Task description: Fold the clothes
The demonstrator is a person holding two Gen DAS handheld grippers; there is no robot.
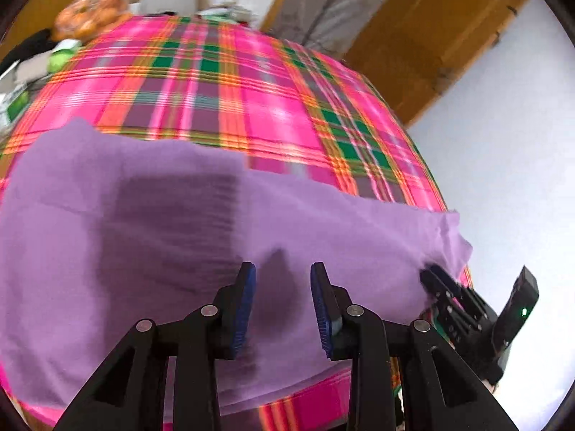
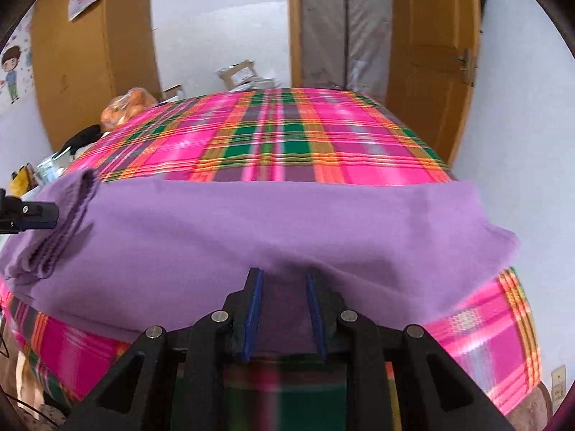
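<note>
A purple garment lies spread across the near part of a bed with a pink plaid sheet. My left gripper hovers just over the garment's near middle, open, with nothing between its blue pads. My right gripper is open at the garment's near edge, and purple cloth shows in the gap between its fingers. In the left wrist view the right gripper sits at the garment's right corner. In the right wrist view the left gripper is beside a bunched fold at the left end.
An orange bag and dark items sit at the bed's far left corner. Cardboard boxes stand beyond the far edge. A wooden door and a white wall are to the right. The plaid sheet beyond the garment is bare.
</note>
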